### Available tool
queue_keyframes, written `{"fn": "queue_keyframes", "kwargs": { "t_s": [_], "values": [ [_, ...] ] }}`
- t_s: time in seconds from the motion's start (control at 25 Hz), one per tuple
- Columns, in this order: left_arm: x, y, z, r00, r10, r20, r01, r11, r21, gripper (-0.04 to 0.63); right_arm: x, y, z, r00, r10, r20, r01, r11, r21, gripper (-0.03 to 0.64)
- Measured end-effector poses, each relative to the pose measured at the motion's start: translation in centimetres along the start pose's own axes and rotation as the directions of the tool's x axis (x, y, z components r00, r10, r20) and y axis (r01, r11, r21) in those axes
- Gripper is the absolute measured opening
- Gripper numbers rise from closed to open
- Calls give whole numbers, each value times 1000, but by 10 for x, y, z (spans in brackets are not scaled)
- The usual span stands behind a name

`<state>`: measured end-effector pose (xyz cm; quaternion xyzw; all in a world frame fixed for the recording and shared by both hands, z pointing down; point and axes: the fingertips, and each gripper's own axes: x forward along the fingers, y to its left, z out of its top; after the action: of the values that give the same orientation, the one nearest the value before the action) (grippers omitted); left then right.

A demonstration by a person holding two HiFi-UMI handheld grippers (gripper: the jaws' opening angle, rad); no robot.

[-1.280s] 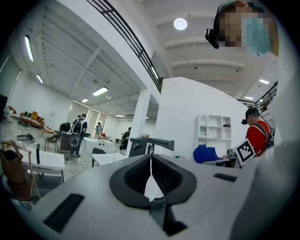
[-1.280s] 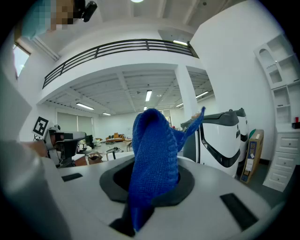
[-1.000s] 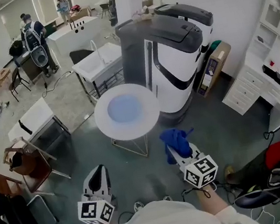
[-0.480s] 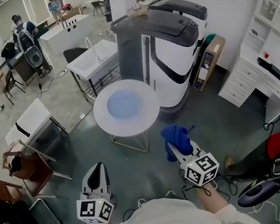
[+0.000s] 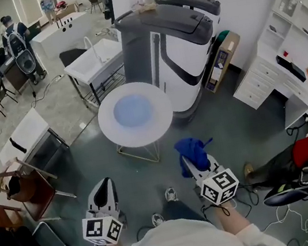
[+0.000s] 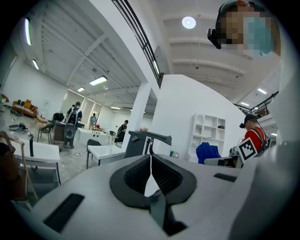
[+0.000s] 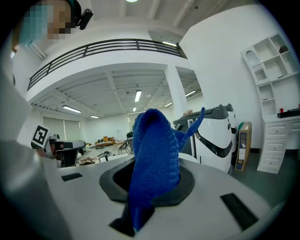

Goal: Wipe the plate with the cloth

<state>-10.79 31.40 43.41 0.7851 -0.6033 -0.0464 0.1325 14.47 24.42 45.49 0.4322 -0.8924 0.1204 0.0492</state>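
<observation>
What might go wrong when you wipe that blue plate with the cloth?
1. The plate lies loose on the small round table. The left claw is shut, empty and away from it, so wiping may push the plate sideways.
2. The cloth is bunched in the right claw with a loose end sticking out. It may slip out, or only a small part may touch the plate.
</observation>
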Motion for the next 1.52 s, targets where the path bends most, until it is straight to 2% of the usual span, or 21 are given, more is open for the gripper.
{"fn": "queue_keyframes", "kwargs": {
  "t_s": [0.36, 0.8, 1.12, 1.36, 1.52],
  "values": [
    [48, 16, 4, 1000, 13, -10, -13, 1000, 12, 34, 49, -26, 10, 1000, 19, 0, -19, 1000, 10, 84],
    [121, 30, 13, 998, 68, -1, -68, 998, 10, 34, 115, -79, 26, 998, 64, -17, -64, 998, 13, 85],
    [163, 34, 2, 994, 111, 9, -111, 994, 9, 34, 151, -116, 19, 993, 104, -48, -103, 995, 11, 86],
    [182, 48, -6, 992, 128, -20, -128, 992, -13, 34, 176, -124, 11, 989, 122, -84, -120, 992, 32, 85],
    [201, 63, -5, 994, 101, -35, -102, 995, -25, 34, 201, -122, 13, 990, 115, -86, -113, 993, 32, 86]
  ]
}}
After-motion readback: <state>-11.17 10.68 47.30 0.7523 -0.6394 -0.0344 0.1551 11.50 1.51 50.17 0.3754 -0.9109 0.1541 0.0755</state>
